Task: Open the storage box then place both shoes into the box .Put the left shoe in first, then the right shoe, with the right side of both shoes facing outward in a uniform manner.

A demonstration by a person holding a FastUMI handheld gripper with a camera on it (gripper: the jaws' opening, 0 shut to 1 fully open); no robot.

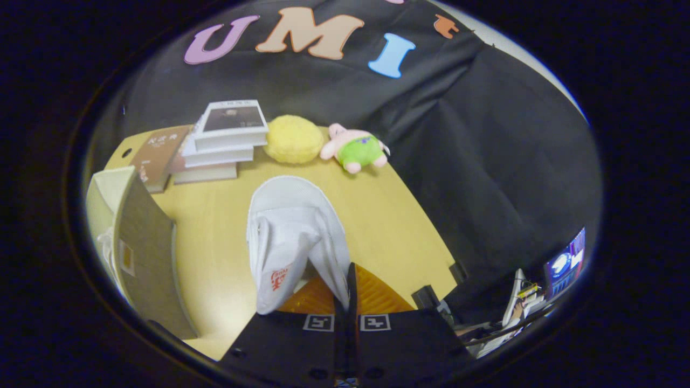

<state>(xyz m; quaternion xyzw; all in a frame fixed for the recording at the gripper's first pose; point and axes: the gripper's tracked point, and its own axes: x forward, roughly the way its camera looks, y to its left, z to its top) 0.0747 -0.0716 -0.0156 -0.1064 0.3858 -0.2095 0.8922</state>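
Observation:
A white shoe (294, 231) with a red logo on its tongue is lifted above the yellow table (377, 215), toe pointing away from me. My gripper (349, 285) is shut on the shoe's collar edge, with the two fingers pressed together on the fabric. The storage box (110, 188) stands to the left of the shoe, and its grey door panel (148, 253) is swung open toward me. Something white (105, 249) shows inside the box, too hidden to tell what it is.
Beyond the shoe lie a stack of books (223, 140), a brown book (159, 153), a yellow plush (292, 139) and a pink and green plush toy (356, 148). The table's right edge (431, 226) drops off beside black cloth. A desk with equipment (539, 296) sits to the lower right.

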